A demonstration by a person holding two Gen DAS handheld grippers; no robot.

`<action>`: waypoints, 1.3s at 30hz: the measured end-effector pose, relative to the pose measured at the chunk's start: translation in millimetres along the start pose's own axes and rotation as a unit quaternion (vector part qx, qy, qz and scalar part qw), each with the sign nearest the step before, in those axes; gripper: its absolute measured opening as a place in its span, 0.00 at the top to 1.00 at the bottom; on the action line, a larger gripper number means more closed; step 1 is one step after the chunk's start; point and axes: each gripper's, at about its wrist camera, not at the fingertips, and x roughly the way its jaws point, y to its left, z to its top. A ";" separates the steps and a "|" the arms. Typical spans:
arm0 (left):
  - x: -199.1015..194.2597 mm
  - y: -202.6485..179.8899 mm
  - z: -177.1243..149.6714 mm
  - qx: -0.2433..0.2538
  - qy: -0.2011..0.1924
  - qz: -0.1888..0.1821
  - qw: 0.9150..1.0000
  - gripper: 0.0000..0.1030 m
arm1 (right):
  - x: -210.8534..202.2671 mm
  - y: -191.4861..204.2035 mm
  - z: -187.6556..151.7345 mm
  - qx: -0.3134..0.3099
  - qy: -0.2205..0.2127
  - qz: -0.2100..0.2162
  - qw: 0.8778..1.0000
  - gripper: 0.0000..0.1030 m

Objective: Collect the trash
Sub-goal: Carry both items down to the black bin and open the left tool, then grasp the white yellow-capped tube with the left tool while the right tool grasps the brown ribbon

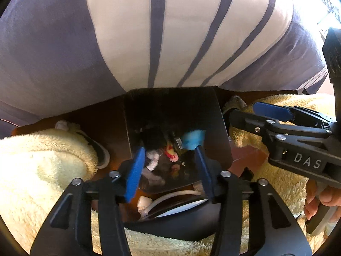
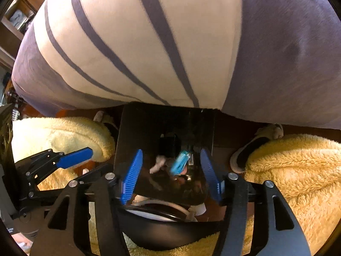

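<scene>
A black bin [image 1: 221,140] stands on the floor between the person's legs, with several scraps inside: white tissue [image 1: 152,160], a red and yellow wrapper [image 1: 171,152] and a light blue wrapper [image 1: 192,139]. In the right wrist view the bin [image 2: 127,140] shows the blue wrapper [image 2: 180,162] blurred above the trash, and white tissue [image 2: 158,163]. My left gripper [image 1: 169,168] is open and empty over the bin's near edge. My right gripper [image 2: 170,172] is open and empty over the bin; it also shows in the left wrist view [image 1: 253,112].
A striped purple and cream bedcover [image 1: 162,32] fills the upper view just behind the bin. Fluffy yellow robe legs [image 1: 38,166] and slippers [image 1: 100,149] flank the bin. A black dish with a white tube [image 1: 177,204] sits below the grippers.
</scene>
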 end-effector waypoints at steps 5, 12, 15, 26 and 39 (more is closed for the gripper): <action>-18.1 -0.4 5.8 0.005 -0.024 0.013 1.000 0.25 | -18.3 -4.2 2.8 -0.001 -0.027 -0.020 0.999 0.21; -66.2 2.6 22.6 0.014 -0.079 0.023 0.997 0.10 | -70.9 -5.9 15.3 -0.010 -0.102 -0.037 0.994 0.09; -92.7 6.2 34.0 0.016 -0.114 0.030 0.993 0.08 | -104.9 -6.3 26.7 -0.016 -0.145 -0.039 0.989 0.09; -155.5 28.0 97.3 0.015 -0.198 0.064 0.978 0.08 | -148.6 -0.7 94.6 -0.037 -0.212 -0.055 0.975 0.08; -143.4 59.9 196.2 0.003 -0.206 0.090 0.974 0.08 | -133.0 10.5 197.7 -0.037 -0.227 -0.052 0.972 0.08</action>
